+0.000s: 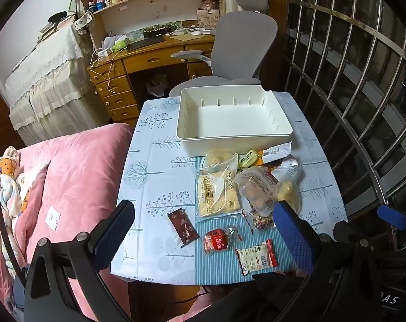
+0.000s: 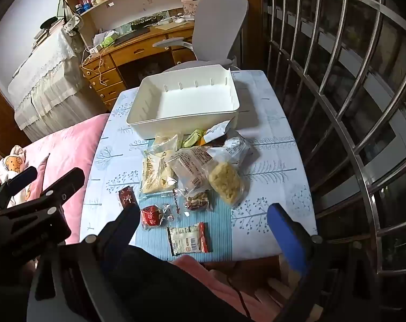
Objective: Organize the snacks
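Note:
An empty white bin (image 1: 233, 134) (image 2: 187, 123) stands at the far side of the small table. Several wrapped snacks lie in front of it: a yellow cracker pack (image 1: 217, 194) (image 2: 156, 173), a clear bag of biscuits (image 1: 256, 187) (image 2: 188, 169), a dark red bar (image 1: 183, 228) (image 2: 128, 197), a red candy (image 1: 216, 240) (image 2: 150, 216), a white-and-red packet (image 1: 256, 257) (image 2: 189, 238) and a yellow noodle cake (image 2: 225, 182). My left gripper (image 1: 203, 225) hovers open above the near snacks, holding nothing. My right gripper (image 2: 203, 222) is open too, above the white-and-red packet.
The table wears a pale blue tree-print cloth (image 1: 154, 177) (image 2: 270, 161). A pink bed cover (image 1: 77, 177) lies left of it and a metal window grille (image 1: 364, 86) closes the right. A grey office chair (image 1: 240, 48) and a wooden desk (image 1: 149, 59) stand beyond.

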The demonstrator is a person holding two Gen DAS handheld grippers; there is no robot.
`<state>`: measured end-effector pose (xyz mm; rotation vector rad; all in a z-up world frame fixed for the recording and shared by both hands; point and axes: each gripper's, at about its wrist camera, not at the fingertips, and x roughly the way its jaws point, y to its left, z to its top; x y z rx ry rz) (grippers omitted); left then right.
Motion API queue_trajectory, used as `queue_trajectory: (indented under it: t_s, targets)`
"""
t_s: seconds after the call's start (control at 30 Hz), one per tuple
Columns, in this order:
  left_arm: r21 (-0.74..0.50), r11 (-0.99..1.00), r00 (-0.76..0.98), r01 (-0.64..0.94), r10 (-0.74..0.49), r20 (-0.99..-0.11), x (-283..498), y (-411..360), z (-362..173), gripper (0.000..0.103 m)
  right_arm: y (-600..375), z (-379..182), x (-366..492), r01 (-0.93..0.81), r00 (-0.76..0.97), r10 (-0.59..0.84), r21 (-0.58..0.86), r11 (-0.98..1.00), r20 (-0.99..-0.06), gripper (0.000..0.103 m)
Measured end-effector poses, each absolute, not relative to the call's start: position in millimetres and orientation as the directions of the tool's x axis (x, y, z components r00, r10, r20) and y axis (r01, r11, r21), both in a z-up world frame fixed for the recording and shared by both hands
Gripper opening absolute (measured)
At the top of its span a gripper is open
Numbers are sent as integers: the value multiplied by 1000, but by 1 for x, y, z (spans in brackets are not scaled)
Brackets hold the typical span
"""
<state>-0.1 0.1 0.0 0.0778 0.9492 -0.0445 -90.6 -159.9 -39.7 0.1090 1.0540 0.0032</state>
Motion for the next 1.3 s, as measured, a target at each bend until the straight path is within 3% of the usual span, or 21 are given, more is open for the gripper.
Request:
queue_trajectory:
  t_s: [1.3]
  targets:
    - [45,996,576,71,-4,-818,1,0,-1,102,-167,-40,-75,49,489,45,79,996,-871,96]
